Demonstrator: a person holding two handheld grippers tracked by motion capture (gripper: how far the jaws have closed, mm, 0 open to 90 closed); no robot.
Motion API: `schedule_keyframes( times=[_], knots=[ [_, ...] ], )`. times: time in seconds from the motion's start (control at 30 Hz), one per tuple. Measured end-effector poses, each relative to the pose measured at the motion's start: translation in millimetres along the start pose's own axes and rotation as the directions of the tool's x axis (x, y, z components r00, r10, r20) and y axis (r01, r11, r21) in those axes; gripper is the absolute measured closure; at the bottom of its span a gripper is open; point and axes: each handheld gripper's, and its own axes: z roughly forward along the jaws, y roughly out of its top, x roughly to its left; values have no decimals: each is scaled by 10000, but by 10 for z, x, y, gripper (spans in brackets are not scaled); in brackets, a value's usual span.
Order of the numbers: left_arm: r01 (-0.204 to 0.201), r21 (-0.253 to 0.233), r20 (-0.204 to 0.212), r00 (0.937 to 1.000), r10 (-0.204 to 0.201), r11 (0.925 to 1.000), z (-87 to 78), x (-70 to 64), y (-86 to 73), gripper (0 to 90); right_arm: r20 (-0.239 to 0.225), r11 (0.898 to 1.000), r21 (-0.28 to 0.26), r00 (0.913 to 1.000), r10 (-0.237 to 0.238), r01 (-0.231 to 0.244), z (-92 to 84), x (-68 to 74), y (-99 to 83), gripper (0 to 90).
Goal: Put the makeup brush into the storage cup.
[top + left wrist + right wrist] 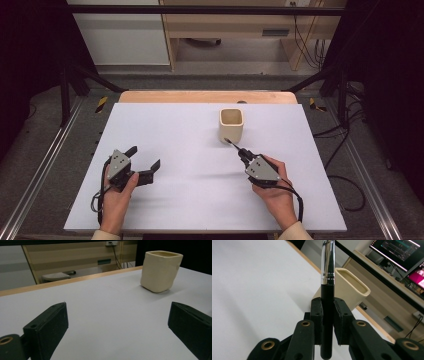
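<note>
Here, one cream cup (231,124); right hand-held gripper (240,152) clamps one pen (327,290); left hand-held gripper (145,159) gapes wide.

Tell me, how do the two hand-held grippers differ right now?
The left hand-held gripper has its jaws spread wide with nothing between them; the right hand-held gripper has its jaws shut on a pen with a black and silver barrel. The left one rests apart from the cream cup, while the right one holds the pen's tip close to the cup. Both are black, each gripped by a hand over the white table.
</note>
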Motion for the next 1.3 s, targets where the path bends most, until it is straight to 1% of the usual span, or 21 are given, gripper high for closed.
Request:
schedule_keyframes(
  times=[0.07, 0.17, 0.2, 0.3, 0.33, 0.43, 0.5, 0.6, 0.63, 0.67, 0.7, 0.73, 0.77, 0.8, 0.9, 1.0, 1.13, 1.2, 1.23, 1.27, 1.3],
  knots=[
    [156, -52, -12, 9999, -156, 9999, 12, 0, -11, 24, -25, 9981, -229, 9984, 563, -563, 2, -43, -1, 791],
    [34, -11, 27, 10000, -34, 10000, 17, -6, -14, 24, -107, 9894, -567, 9910, 1335, -1339, 6, -96, 3, 791],
    [14, -36, 41, 10000, -14, 10000, 17, -8, -13, 24, -159, 9824, -711, 9850, 1718, -1725, 7, -123, 3, 791],
    [-27, -104, 12, 10000, 27, 9999, 12, -8, -10, 24, -236, 9644, -987, 9694, 2443, -2454, 17, -175, 11, 791],
    [-34, -105, 6, 10000, 34, 9999, 10, -7, -10, 24, -281, 9531, -1098, 9594, 2808, -2822, 30, -199, 20, 791],
    [-33, -123, -34, 10000, 33, 9999, 1, 1, -9, 24, -338, 9381, -1229, 9460, 3223, -3240, 71, -240, 40, 791],
    [-63, -127, -43, 10000, 62, 9999, -4, 4, -8, 23, -379, 9250, -1319, 9343, 3545, -3563, 110, -277, 59, 791],
    [-97, -137, -25, 9999, 97, 9999, -3, 4, -9, 24, -447, 9000, -1490, 9120, 4077, -4096, 183, -354, 110, 791],
    [-118, -129, -27, 9999, 118, 9998, -3, 3, -8, 24, -472, 8951, -1557, 9083, 4156, -4177, 199, -373, 124, 791],
    [-137, -129, -24, 9999, 136, 9998, -4, 2, -6, 24, -561, 8858, -1623, 9004, 4315, -4347, 224, -403, 151, 791],
    [-179, -132, -11, 9998, 179, 9998, -5, 0, -3, 24, -594, 8816, -1648, 8966, 4388, -4424, 236, -419, 167, 791],
    [-209, -128, 5, 9998, 209, 9997, -4, 0, -2, 23, -608, 8743, -1684, 8900, 4518, -4553, 257, -444, 192, 791],
    [-231, -114, 9, 9997, 231, 9997, -3, -1, -2, 24, -615, 8728, -1707, 8891, 4537, -4572, 270, -460, 202, 791],
    [-224, -126, -1, 9997, 224, 9997, -2, -1, -3, 24, -661, 8652, -1722, 8819, 4669, -4710, 294, -484, 215, 791],
    [-238, -141, 17, 9997, 238, 9996, -2, 1, 1, 24, -713, 8532, -1777, 8712, 4858, -4903, 355, -522, 220, 791],
    [-203, -164, 26, 9998, 203, 9997, -5, 6, 2, 24, -693, 8521, -1759, 8697, 4887, -4929, 416, -547, 242, 791],
    [-140, -200, 24, 9999, 140, 9997, -3, 6, 3, 22, -717, 8518, -1863, 8715, 4852, -4896, 470, -581, 313, 791],
    [-153, -197, 48, 9999, 154, 9997, -1, 2, 3, 22, -663, 8579, -1944, 8789, 4723, -4757, 501, -607, 332, 791],
    [-154, -197, 69, 9999, 155, 9997, 0, 1, 2, 22, -654, 8533, -1947, 8744, 4808, -4838, 515, -619, 348, 791],
    [-168, -201, 76, 9998, 169, 9997, 1, -1, 2, 22, -640, 8548, -2004, 8770, 4762, -4788, 532, -636, 358, 791],
    [-174, -203, 72, 9998, 175, 9996, -1, -1, 3, 21, -605, 8518, -2098, 8759, 4788, -4801, 549, -648, 368, 791]
  ],
)
